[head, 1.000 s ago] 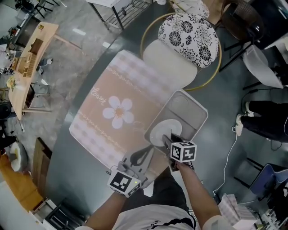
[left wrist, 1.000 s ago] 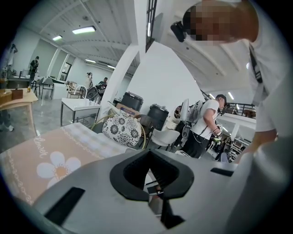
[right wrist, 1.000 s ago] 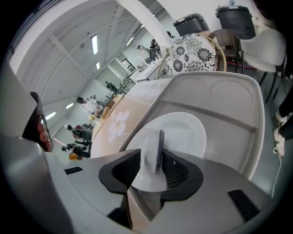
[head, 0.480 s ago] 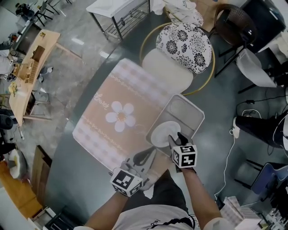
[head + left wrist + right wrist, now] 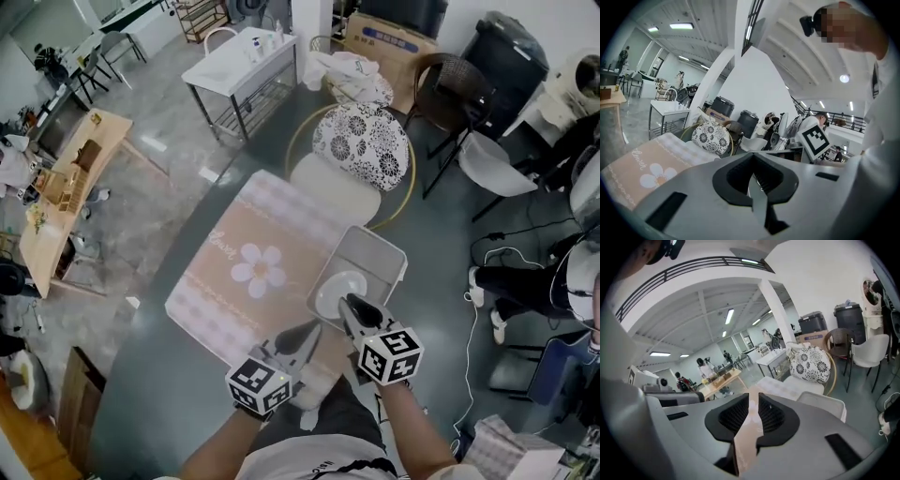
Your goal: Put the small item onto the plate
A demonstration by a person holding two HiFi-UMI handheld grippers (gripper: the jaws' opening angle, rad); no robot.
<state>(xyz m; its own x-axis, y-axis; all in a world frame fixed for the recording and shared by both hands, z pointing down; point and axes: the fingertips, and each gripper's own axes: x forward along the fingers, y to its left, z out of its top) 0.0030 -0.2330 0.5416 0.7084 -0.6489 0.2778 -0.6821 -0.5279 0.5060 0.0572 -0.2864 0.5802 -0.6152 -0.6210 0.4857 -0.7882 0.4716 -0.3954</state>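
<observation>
1. Head view shows the plate point(image 5: 336, 291), white and round. It lies in the near end of a grey tray point(image 5: 377, 255). The small item is too small to make out there, so you cannot tell whether it is on the plate.
2. Your right gripper point(image 5: 349, 302) has its tips over the plate's near rim in that view, and its marker cube sits close to your body. In the right gripper view its jaws stand a narrow slit apart. They have just been closing, with nothing between them, and only the pink mat shows through the gap.
3. Your left gripper point(image 5: 313, 327) is just to the left of the right one, near the tray's near left corner. In the left gripper view its jaws are together at the tips and hold nothing.
4. The tray rests at the right edge of a pink placemat point(image 5: 246, 281) with a white flower printed on it. The tray's near part overlaps the mat.
5. The placemat lies on a dark, glassy bench point(image 5: 155, 375) with a rounded edge.
6. Beyond the bench's far edge stands a round-framed chair with a pale seat. A black-and-white floral cushion point(image 5: 361, 145) leans on its back.
7. Farther out, the grey floor carries a white metal-framed table point(image 5: 239, 70) and a long wooden table point(image 5: 61, 183) at the left.
</observation>
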